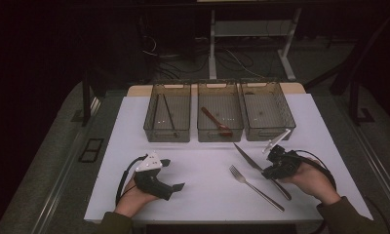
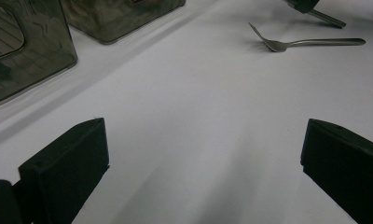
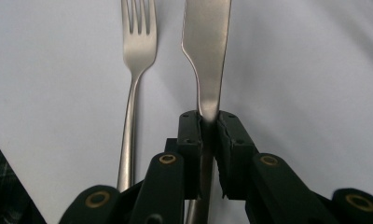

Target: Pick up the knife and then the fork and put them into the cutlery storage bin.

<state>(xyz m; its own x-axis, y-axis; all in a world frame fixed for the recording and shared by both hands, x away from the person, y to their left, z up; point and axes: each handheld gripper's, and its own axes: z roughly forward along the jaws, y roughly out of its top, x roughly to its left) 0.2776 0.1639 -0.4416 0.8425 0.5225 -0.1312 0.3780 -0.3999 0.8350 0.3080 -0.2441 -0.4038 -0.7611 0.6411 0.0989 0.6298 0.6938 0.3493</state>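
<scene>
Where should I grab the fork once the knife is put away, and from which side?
Take the fork by its slim handle near mid-length, coming straight down with the jaws across the handle. It lies flat on the white table, tines toward the bins, beside the knife that the right gripper clamps. Its open side faces the left gripper.

My white tabletop point(image 1: 193, 161) carried three clear bins point(image 1: 220, 117) in a row, with a fork point(image 1: 255, 187) and a knife point(image 1: 247, 158) lying nearer me.
</scene>
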